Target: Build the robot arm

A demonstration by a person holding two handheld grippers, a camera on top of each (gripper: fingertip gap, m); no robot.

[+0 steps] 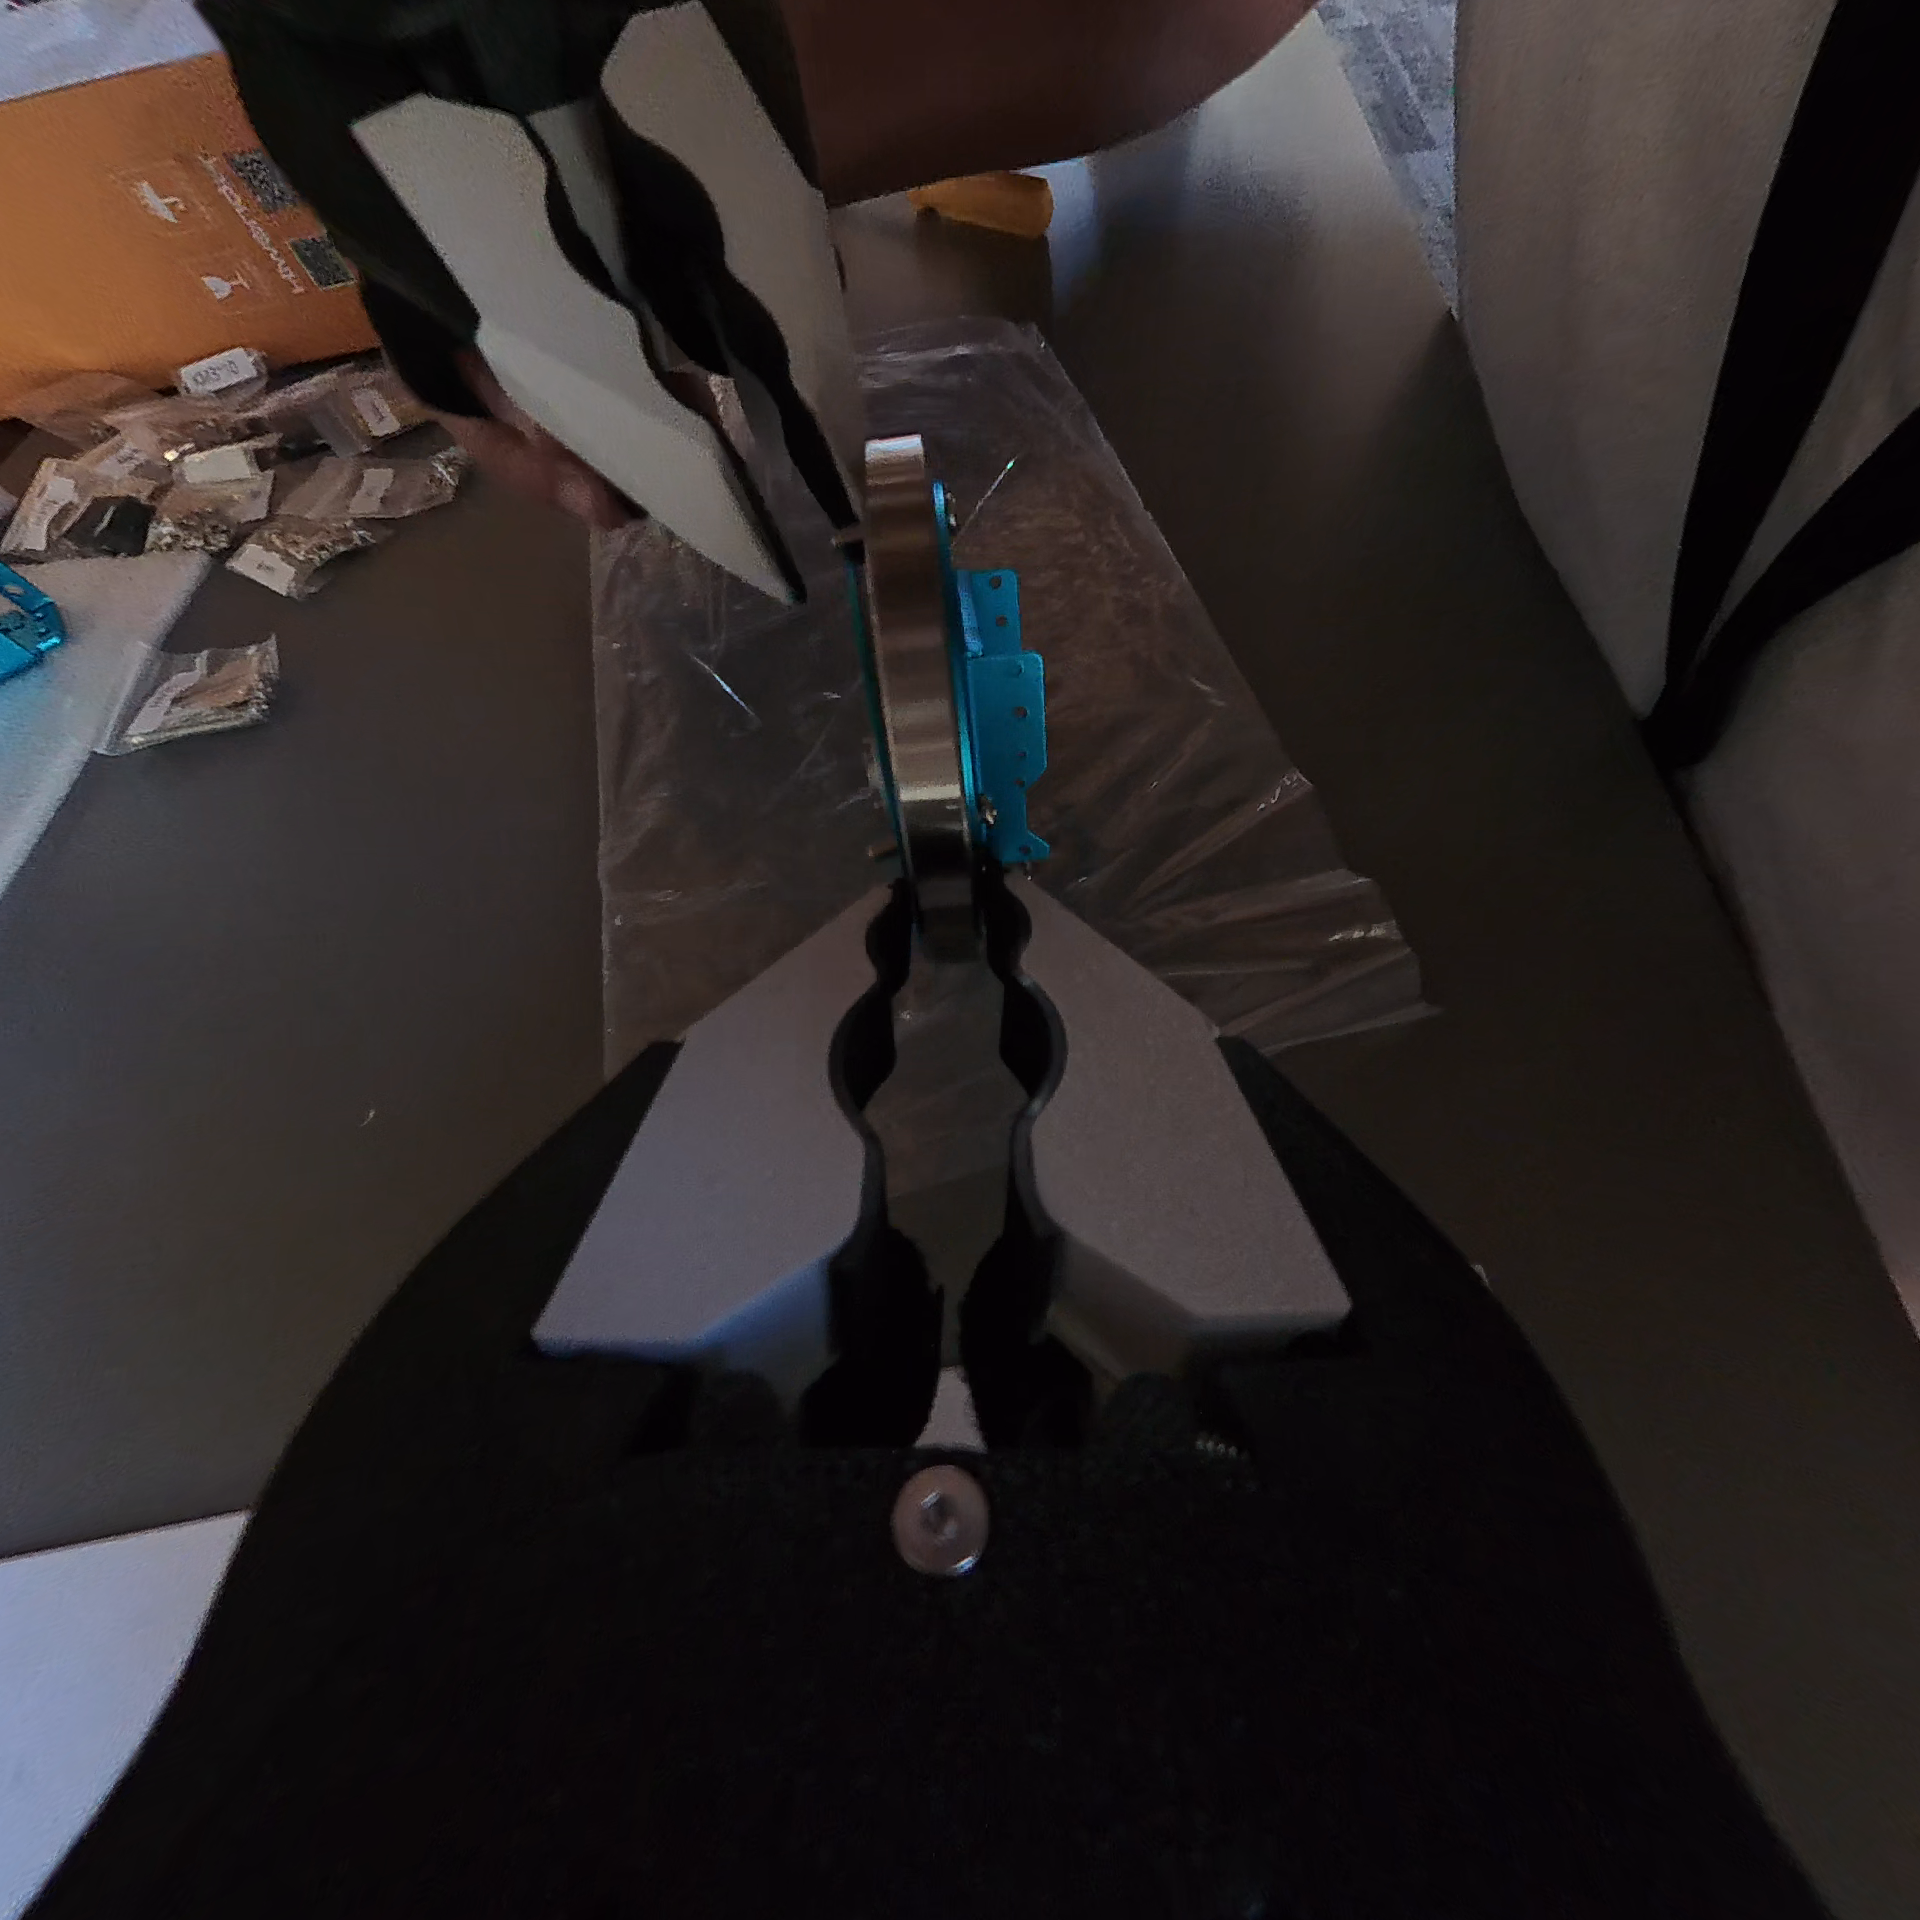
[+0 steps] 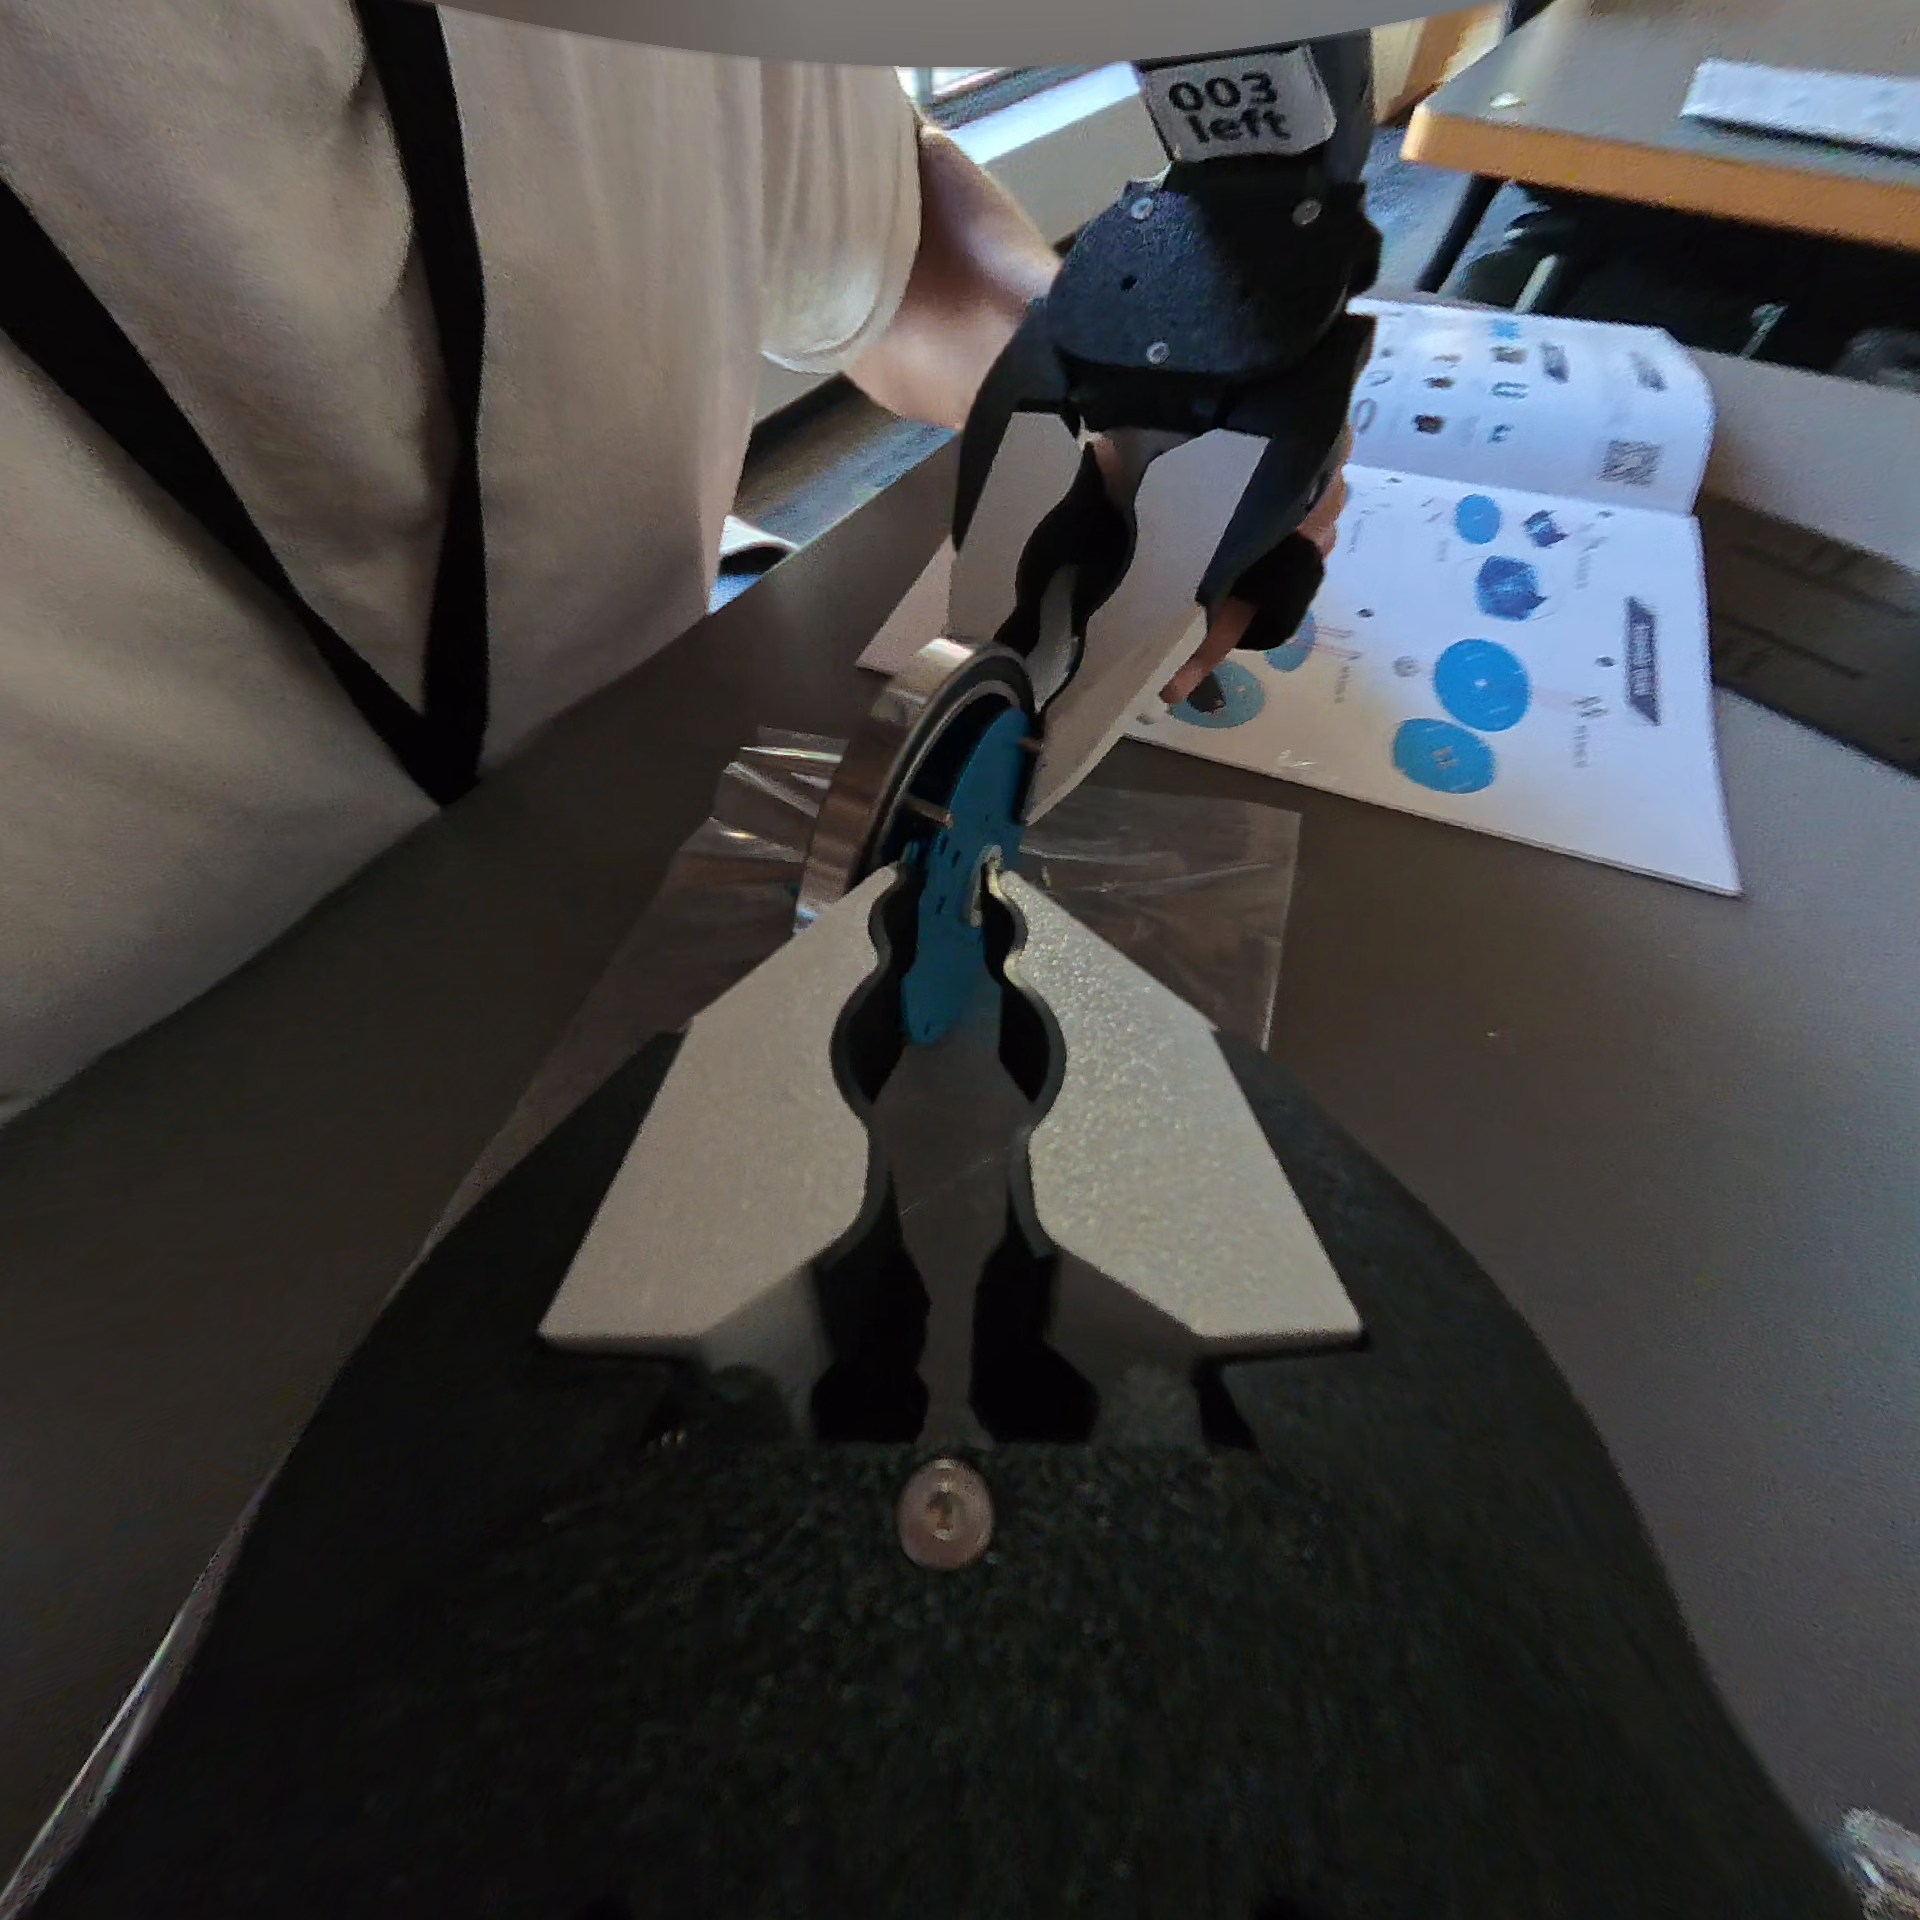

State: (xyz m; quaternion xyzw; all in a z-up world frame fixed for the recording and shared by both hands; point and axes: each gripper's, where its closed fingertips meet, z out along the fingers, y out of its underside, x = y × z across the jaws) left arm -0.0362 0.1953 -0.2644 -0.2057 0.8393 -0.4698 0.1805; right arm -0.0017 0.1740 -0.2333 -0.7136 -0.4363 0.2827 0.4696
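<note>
1. Two grippers: the left gripper (image 1: 951,904) and the right gripper (image 2: 940,894), each with two pale fingers.
2. One silver metal ring (image 1: 914,665) sandwiched with blue parts.
3. Two blue discs on that ring, one thin disc (image 2: 961,883) on each face.
4. One blue perforated bracket (image 1: 1003,717).
5. One clear plastic sheet (image 1: 1143,727).
6. One open instruction booklet (image 2: 1507,623).
7. One orange cardboard box (image 1: 135,229).
8. A heap of small clear hardware bags (image 1: 208,499), roughly a dozen; the exact number cannot be told.
9. One grey table (image 2: 1558,1143).

Close opposed wrist views, shared assembly (image 1: 914,675)
</note>
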